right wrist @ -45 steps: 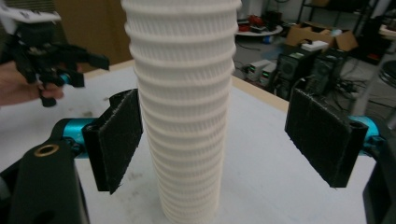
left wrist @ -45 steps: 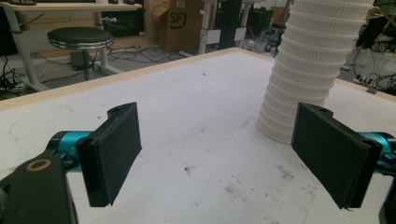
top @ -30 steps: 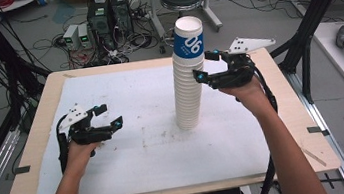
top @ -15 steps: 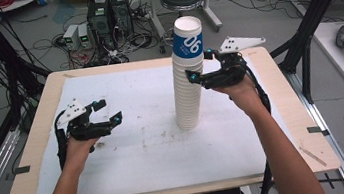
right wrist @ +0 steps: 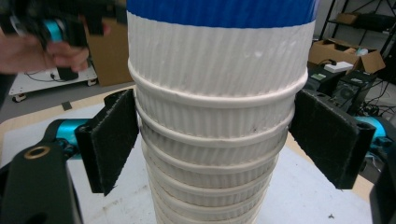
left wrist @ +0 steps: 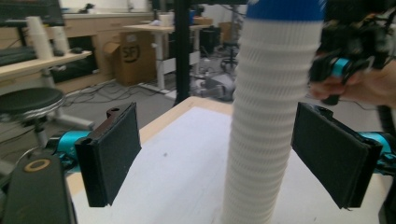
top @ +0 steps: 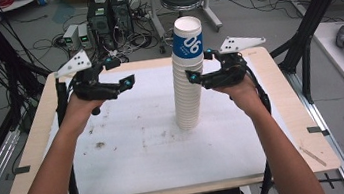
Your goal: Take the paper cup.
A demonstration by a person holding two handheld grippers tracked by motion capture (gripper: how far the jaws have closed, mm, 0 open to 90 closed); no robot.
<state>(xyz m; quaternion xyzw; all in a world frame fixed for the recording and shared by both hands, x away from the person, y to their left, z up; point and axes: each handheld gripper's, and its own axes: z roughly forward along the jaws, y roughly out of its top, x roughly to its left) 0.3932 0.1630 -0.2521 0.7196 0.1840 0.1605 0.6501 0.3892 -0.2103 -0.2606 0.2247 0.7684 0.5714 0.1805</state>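
1. Pale wooden table carrying a white paper sheet, smudged with dark specks; from my remote seat it takes up most of the high view.
2. Tall stack of white ribbed paper cups, topped by a cup with a blue band, stands upright on the sheet, a little right of the table's middle. I log no visible lean.
3. Two bare forearms come in from the bottom edge of the high view, one to each gripper.
4. Right gripper, black with teal accents and a grey three-cornered plate on top, sits at the stack's upper part. In the right gripper view its two black pads flank the ribbed cups just below the blue band. The jaws have just been opening, with the stack between them. Left pad sits right at the cup rims; right pad is just beside them. I read this as released, not clamped.
5. Left gripper, same build, is held above the sheet's far left part, well apart from the stack. In the left gripper view its jaws are spread wide and grasp nothing; the stack stands farther off between them, with the right gripper beyond.
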